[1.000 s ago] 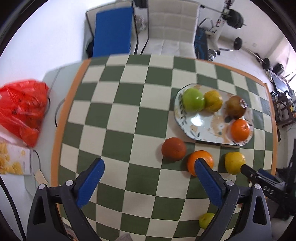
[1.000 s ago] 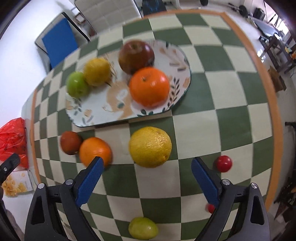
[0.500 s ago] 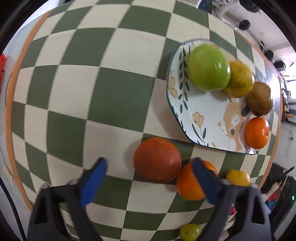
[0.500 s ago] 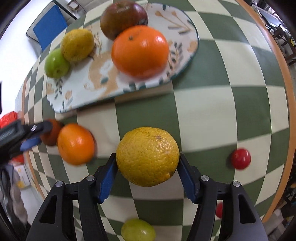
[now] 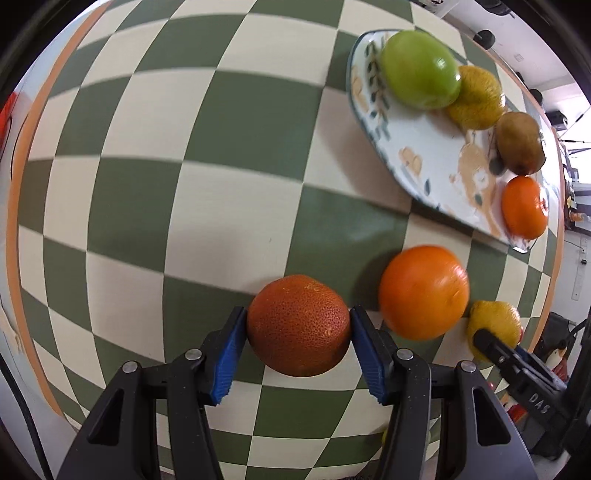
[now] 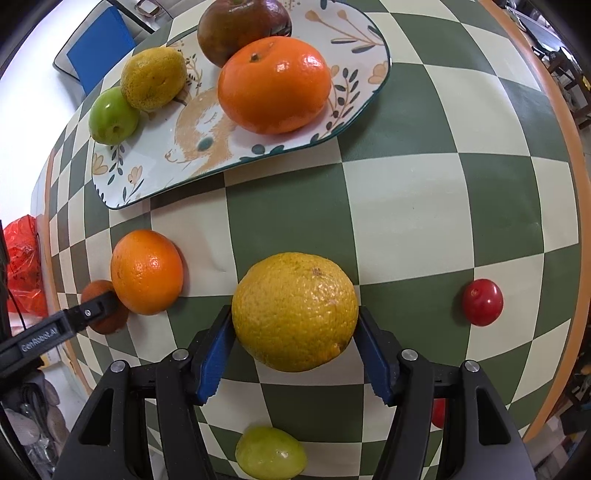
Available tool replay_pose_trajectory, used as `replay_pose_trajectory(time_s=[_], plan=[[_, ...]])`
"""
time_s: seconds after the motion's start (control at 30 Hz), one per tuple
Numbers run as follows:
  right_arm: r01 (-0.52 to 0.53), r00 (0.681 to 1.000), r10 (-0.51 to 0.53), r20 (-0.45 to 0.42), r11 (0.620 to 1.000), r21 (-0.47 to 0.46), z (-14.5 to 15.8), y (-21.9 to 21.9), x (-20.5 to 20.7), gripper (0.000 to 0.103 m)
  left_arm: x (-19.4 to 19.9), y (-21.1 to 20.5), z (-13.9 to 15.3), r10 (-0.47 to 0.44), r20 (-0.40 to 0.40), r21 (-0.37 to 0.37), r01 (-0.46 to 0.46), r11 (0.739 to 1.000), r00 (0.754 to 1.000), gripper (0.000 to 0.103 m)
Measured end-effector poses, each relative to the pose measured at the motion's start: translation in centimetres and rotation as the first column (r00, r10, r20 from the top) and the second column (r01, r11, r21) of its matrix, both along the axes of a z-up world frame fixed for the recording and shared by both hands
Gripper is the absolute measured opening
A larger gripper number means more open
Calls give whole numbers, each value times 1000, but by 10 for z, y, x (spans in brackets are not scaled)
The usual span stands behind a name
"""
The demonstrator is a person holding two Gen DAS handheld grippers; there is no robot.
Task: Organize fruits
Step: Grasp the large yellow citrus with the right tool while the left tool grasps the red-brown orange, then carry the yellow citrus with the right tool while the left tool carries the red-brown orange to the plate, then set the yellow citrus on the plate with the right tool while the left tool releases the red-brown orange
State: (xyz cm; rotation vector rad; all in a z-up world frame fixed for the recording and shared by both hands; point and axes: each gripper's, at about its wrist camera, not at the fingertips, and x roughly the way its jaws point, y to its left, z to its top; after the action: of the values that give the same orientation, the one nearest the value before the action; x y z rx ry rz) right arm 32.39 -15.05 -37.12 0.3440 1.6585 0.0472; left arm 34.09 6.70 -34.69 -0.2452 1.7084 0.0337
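Fruit, assorted, on a green-and-cream checkered table point(image 6: 406, 206) with an orange border. Left gripper point(image 5: 298, 332): blue pads pressed against both sides of a dark reddish orange point(image 5: 298, 325), which sits on the table surface as far as the left wrist view shows. Right gripper point(image 6: 295, 328): blue pads clamped on either flank of a large yellow-skinned orange point(image 6: 294, 310); whether it rests on the table or is lifted just clear cannot be told. Between the two held fruits, one bright orange point(image 6: 147, 271) lies loose on the table, just beside the reddish one. Patterned oval plate point(image 6: 155, 162) farther back, apart from the loose fruit, carrying four items: green apple point(image 6: 112, 116), rough yellow citrus point(image 6: 153, 78) touching it, dark red-brown apple point(image 6: 243, 27), and glossy mandarin point(image 6: 274, 84) nearest the plate's front edge. Small red tomato-like fruit point(image 6: 482, 302) to the right of the right gripper, on a cream square. Small yellow-green fruit point(image 6: 270, 456) close in front of the camera, below the held citrus. Red plastic bag point(image 6: 24, 266) off the table's left edge.
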Motion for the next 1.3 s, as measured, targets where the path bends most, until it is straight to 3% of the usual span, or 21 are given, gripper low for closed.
replay_pose_trajectory(time_s=[0.2, 0.4, 0.57, 0.8, 1.07, 1.3], plan=[[-23, 1000, 23, 12, 1000, -8, 2, 2, 6, 66, -4, -7, 5, -13, 22, 6, 13, 1000, 1000, 54], [10, 998, -16, 65, 996, 87, 30, 6, 15, 66, 9, -22, 54, -24, 119, -52, 31, 998, 993, 54], [3, 989, -25, 146, 989, 145, 57, 24, 53, 66, 53, -24, 85, -11, 161, -121, 31, 992, 987, 54], [-35, 990, 18, 141, 993, 116, 37, 42, 100, 66, 113, -28, 66, -31, 95, -107, 41, 993, 995, 54], [-47, 991, 35, 132, 994, 95, 24, 47, 122, 66, 128, -35, 43, -59, 49, -75, 63, 995, 997, 54], [-72, 991, 59, 123, 992, 103, 24, 49, 127, 66, 129, -40, 42, -76, 48, -74, 79, 994, 996, 54]])
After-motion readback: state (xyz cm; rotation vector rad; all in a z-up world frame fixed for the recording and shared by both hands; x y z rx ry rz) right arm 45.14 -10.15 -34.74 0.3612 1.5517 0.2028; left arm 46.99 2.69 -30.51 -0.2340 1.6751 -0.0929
